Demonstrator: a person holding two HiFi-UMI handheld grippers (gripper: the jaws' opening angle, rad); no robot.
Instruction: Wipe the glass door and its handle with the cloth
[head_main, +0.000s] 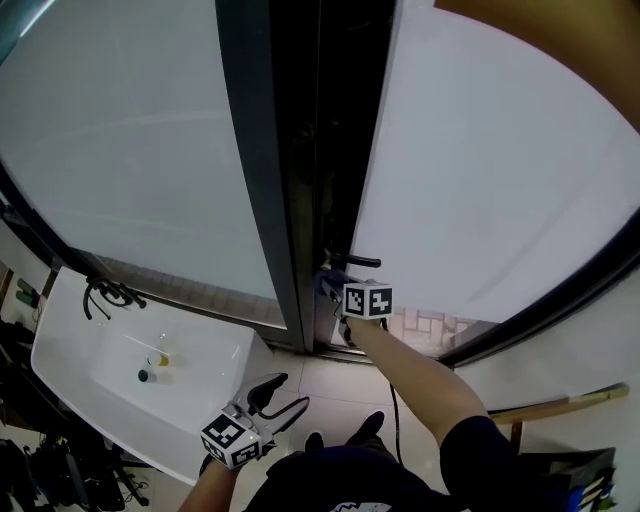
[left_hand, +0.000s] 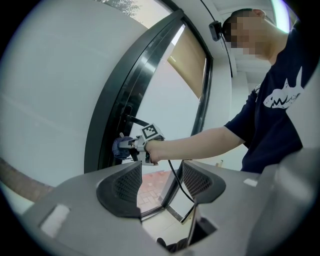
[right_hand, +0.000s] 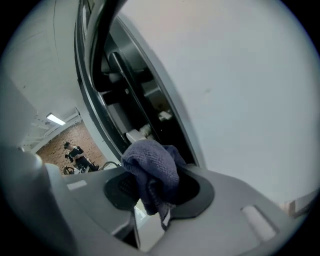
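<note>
The glass door (head_main: 490, 170) stands in a dark frame (head_main: 275, 200), with its black handle (head_main: 357, 262) sticking out at the edge. My right gripper (head_main: 332, 290) is shut on a blue-grey cloth (right_hand: 152, 167) and holds it against the frame just below the handle. From the left gripper view I see that cloth (left_hand: 120, 147) bunched beside the handle (left_hand: 137, 121). In the right gripper view the cloth hangs out from between the jaws, close to the door's edge (right_hand: 130, 95). My left gripper (head_main: 280, 397) hangs low and away from the door, open and empty (left_hand: 161, 182).
A white basin (head_main: 70, 340) with a black tap (head_main: 105, 293) stands at the lower left, below a second pane (head_main: 120, 140). The person's shoes (head_main: 365, 428) are on the tiled floor by the threshold. A wooden stick (head_main: 560, 402) lies at the right.
</note>
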